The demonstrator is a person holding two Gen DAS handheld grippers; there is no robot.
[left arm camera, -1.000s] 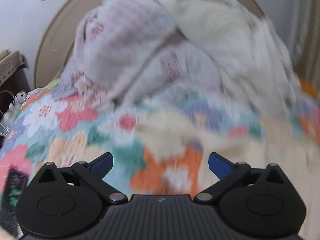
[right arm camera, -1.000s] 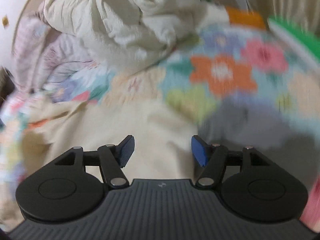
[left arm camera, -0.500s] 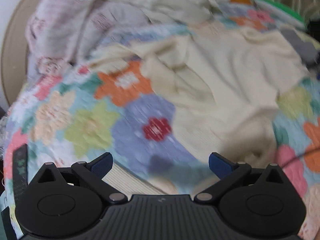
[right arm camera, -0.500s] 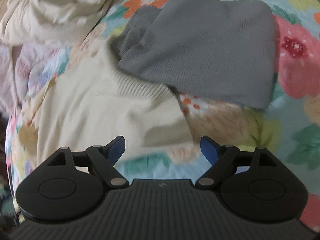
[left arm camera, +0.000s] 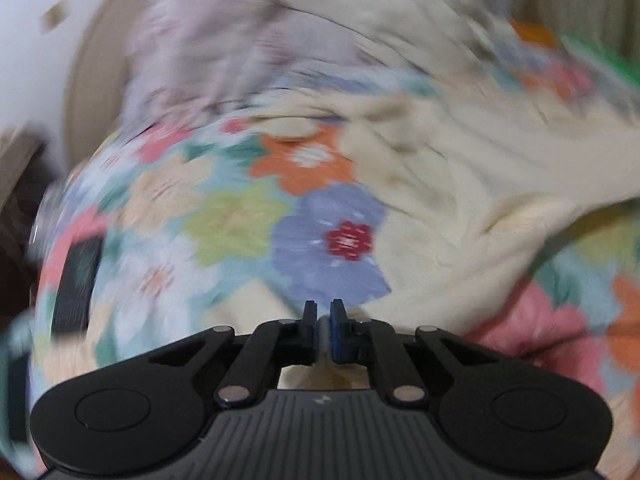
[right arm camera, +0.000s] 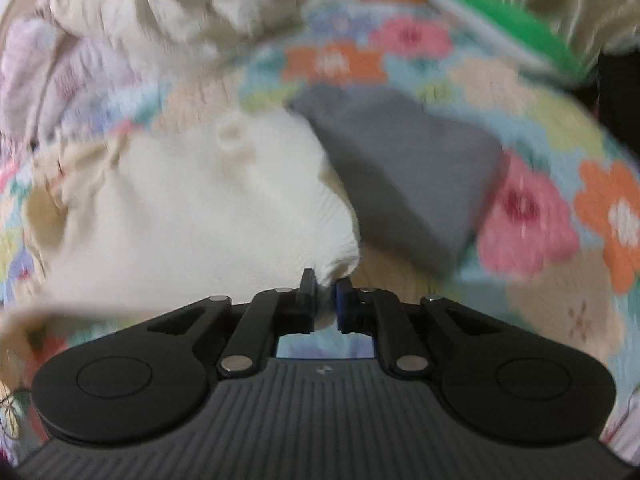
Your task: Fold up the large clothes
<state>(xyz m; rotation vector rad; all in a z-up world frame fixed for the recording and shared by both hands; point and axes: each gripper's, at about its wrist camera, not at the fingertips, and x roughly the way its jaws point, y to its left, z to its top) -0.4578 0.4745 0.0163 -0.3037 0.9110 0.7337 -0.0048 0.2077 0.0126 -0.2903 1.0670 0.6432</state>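
Both tools, my left tool (left arm camera: 323, 312) and right tool (right arm camera: 325, 283), pinch the rumpled cream ribbed-knit sweater (right arm camera: 192, 208) on the floral quilted bedspread (left arm camera: 224, 224), beside a folded grey knit garment (right arm camera: 404, 176).

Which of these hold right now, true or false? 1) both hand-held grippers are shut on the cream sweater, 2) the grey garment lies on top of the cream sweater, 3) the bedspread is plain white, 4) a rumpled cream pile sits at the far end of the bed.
1) True. The left hand-held gripper and the right hand-held gripper each pinch an edge of the cream sweater.
2) False. The grey garment lies beside it on the bedspread; the sweater's edge overlaps it.
3) False. The bedspread is a multicoloured floral print.
4) True. The cream pile is heaped at the far end.
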